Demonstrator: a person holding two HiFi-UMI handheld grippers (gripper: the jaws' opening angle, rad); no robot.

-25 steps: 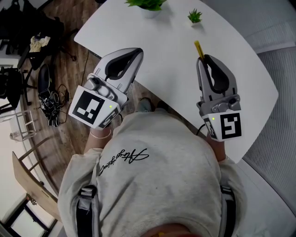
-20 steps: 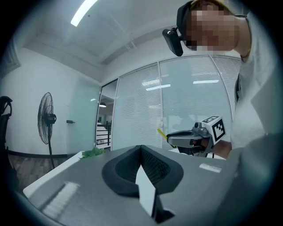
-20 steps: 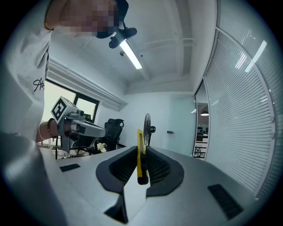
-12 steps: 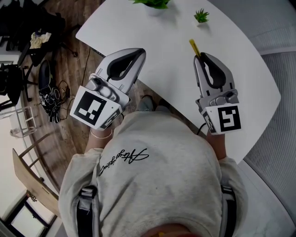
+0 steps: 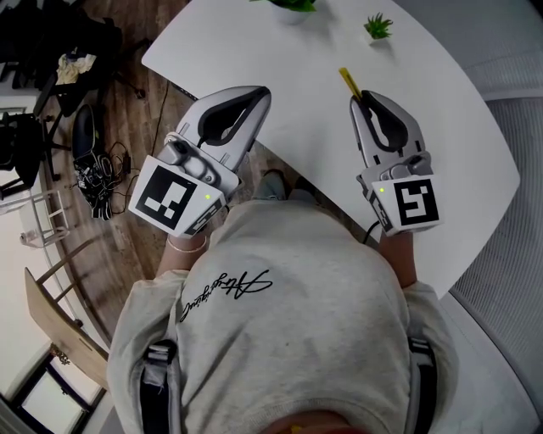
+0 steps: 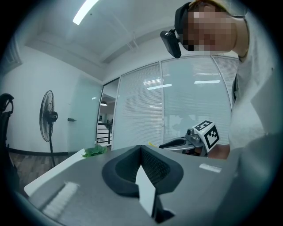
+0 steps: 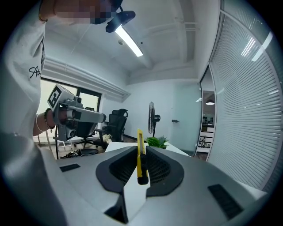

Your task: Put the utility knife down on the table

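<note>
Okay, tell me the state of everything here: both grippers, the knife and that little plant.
right gripper: shut on the utility knife.
utility knife: clamped on edge between the jaws, yellow end sticking out ahead over the table, not yet laid down.
left gripper: shut, nothing between its jaws.
small plant: upright on the table.

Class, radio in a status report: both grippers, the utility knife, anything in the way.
Left gripper shut, empty. Right gripper shut on utility knife, over table. Plants at far edge, no obstruction.
</note>
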